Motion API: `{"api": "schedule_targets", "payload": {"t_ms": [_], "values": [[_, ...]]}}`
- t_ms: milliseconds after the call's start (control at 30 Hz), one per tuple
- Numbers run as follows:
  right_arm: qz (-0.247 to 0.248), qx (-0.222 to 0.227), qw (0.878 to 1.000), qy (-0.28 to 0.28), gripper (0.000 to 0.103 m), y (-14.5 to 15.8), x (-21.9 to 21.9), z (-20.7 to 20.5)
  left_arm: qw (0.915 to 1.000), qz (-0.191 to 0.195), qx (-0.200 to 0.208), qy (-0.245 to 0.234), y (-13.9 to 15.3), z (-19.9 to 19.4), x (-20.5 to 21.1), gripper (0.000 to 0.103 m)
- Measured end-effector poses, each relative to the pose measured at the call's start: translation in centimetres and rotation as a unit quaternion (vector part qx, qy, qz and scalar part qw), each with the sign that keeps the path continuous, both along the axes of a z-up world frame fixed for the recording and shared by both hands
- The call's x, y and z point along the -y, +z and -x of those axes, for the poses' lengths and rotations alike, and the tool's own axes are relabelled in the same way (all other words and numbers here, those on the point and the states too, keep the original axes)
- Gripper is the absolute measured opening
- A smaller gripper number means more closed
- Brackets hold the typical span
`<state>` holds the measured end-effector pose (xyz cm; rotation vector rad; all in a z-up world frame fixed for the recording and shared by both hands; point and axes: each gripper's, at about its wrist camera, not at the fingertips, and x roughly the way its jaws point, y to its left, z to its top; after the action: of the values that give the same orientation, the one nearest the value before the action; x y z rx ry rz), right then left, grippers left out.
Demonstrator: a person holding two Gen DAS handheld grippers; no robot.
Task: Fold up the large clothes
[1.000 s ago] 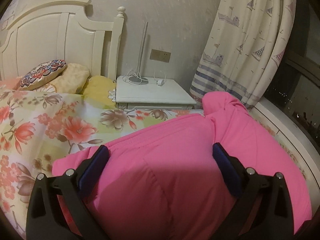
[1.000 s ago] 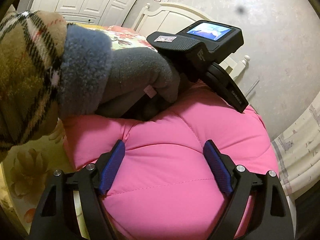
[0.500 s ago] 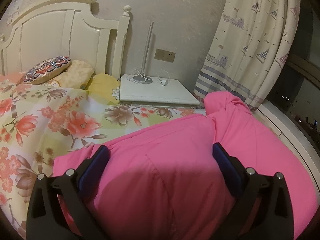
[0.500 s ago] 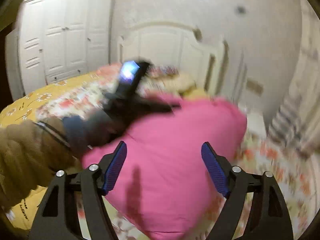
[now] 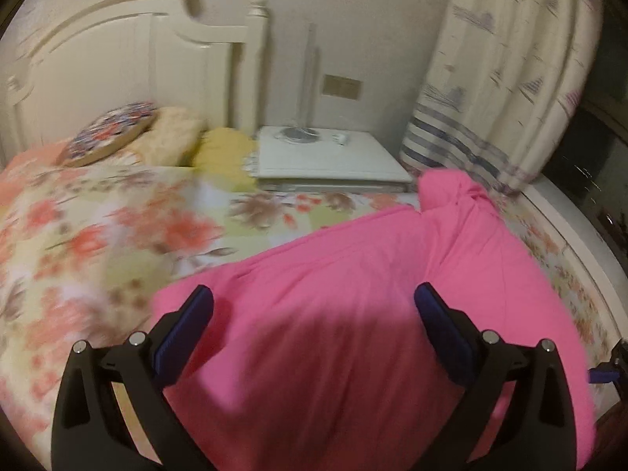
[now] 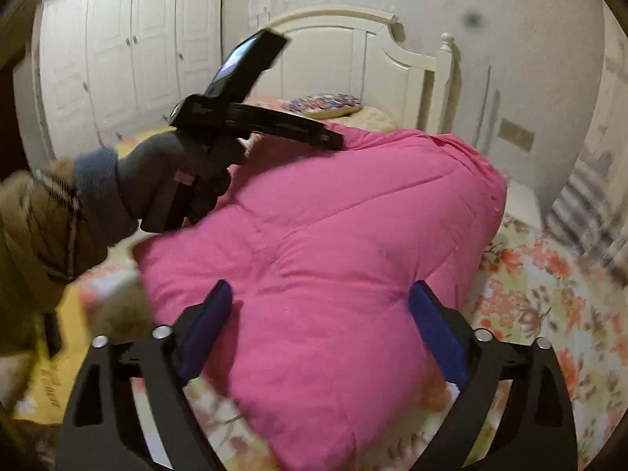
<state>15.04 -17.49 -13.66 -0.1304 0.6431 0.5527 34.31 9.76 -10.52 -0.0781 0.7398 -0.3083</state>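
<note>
A bulky pink padded coat (image 5: 353, 314) lies folded into a thick bundle on the floral bedspread (image 5: 117, 235). My left gripper (image 5: 314, 294) hovers over its near part, open, with nothing between its blue pads (image 5: 439, 325). In the right wrist view the same coat (image 6: 333, 243) fills the middle. My right gripper (image 6: 321, 288) hangs above its near end with the jaws opening wide, and the pads are not pressing on the cloth. A gloved hand (image 6: 157, 180) holds the left tool above the coat's far left side.
A white headboard (image 5: 117, 59) and pillows (image 5: 172, 137) stand at the head of the bed. A white nightstand (image 5: 333, 157) with a lamp base sits beside it, and a patterned curtain (image 5: 510, 78) hangs at the right. White wardrobe doors (image 6: 117, 59) line the far wall.
The right gripper has drawn back from the coat and rolled, so more of the bed shows. The left tool has lifted off the coat and tilted up. Both stay open.
</note>
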Motion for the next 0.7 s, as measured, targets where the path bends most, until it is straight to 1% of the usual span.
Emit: {"api": "schedule_targets", "payload": {"t_ms": [33, 67, 100, 167, 200, 233, 300, 333, 367, 433, 467, 533, 567, 600, 633, 667, 700], "values": [[-0.023, -0.001, 1.0, -0.005, 0.095, 0.6, 0.8, 0.4, 0.9995, 0.032, -0.006, -0.005, 0.6, 0.9, -1.1, 0.101], [-0.059, -0.005, 0.998, -0.016, 0.096, 1.2, 2.4, 0.5, 0.9961, 0.084, -0.022, -0.016, 1.1, 2.0, -2.7, 0.101], [-0.099, -0.015, 0.995, -0.027, 0.096, 1.7, 4.1, 0.4, 0.9916, 0.123, -0.038, -0.016, 1.3, 2.9, -4.3, 0.101], [-0.174, -0.043, 0.983, -0.046, 0.097, 1.9, 7.2, -0.3, 0.9851, 0.163, -0.054, 0.004, 1.1, 4.9, -7.2, 0.101], [-0.214, -0.063, 0.973, -0.06, 0.097, 1.5, 8.9, -1.0, 0.9822, 0.176, -0.065, 0.005, 0.7, 5.8, -8.3, 0.101], [-0.234, -0.08, 0.967, -0.069, 0.097, 1.0, 9.8, -1.6, 0.9793, 0.187, -0.079, 0.003, 0.1, 6.5, -9.0, 0.101], [-0.278, -0.138, 0.948, -0.076, 0.097, -1.1, 11.2, -3.4, 0.9709, 0.211, -0.113, -0.002, -1.5, 7.5, -10.2, 0.101], [-0.294, -0.16, 0.939, -0.074, 0.097, -2.0, 11.5, -4.1, 0.9626, 0.231, -0.141, -0.009, -3.0, 8.0, -10.6, 0.101], [-0.308, -0.183, 0.93, -0.075, 0.097, -3.1, 11.7, -4.8, 0.9567, 0.24, -0.164, -0.014, -4.3, 8.3, -10.7, 0.101], [-0.33, -0.218, 0.916, -0.071, 0.097, -4.9, 11.5, -6.1, 0.9523, 0.24, -0.187, -0.012, -6.4, 8.5, -10.6, 0.101], [-0.337, -0.231, 0.91, -0.066, 0.097, -5.7, 11.0, -6.5, 0.9488, 0.245, -0.199, -0.01, -7.7, 8.5, -10.5, 0.101], [-0.345, -0.246, 0.904, -0.057, 0.099, -6.7, 10.3, -7.1, 0.938, 0.265, -0.223, -0.013, -9.8, 8.3, -10.2, 0.101], [-0.353, -0.249, 0.9, -0.055, 0.099, -7.0, 10.2, -7.4, 0.9375, 0.281, -0.204, -0.014, -10.4, 8.4, -10.2, 0.101], [-0.358, -0.251, 0.898, -0.055, 0.099, -7.4, 10.1, -7.7, 0.9393, 0.284, -0.191, -0.019, -10.6, 8.4, -10.0, 0.101], [-0.364, -0.253, 0.895, -0.052, 0.099, -7.6, 10.1, -8.0, 0.9387, 0.287, -0.19, -0.022, -10.9, 8.2, -9.8, 0.101], [-0.371, -0.257, 0.891, -0.05, 0.099, -7.8, 10.1, -8.1, 0.9365, 0.292, -0.192, -0.025, -11.1, 8.1, -9.7, 0.101], [-0.375, -0.259, 0.889, -0.046, 0.099, -7.9, 10.1, -8.2, 0.9368, 0.291, -0.192, -0.025, -11.2, 7.9, -9.6, 0.101]]}}
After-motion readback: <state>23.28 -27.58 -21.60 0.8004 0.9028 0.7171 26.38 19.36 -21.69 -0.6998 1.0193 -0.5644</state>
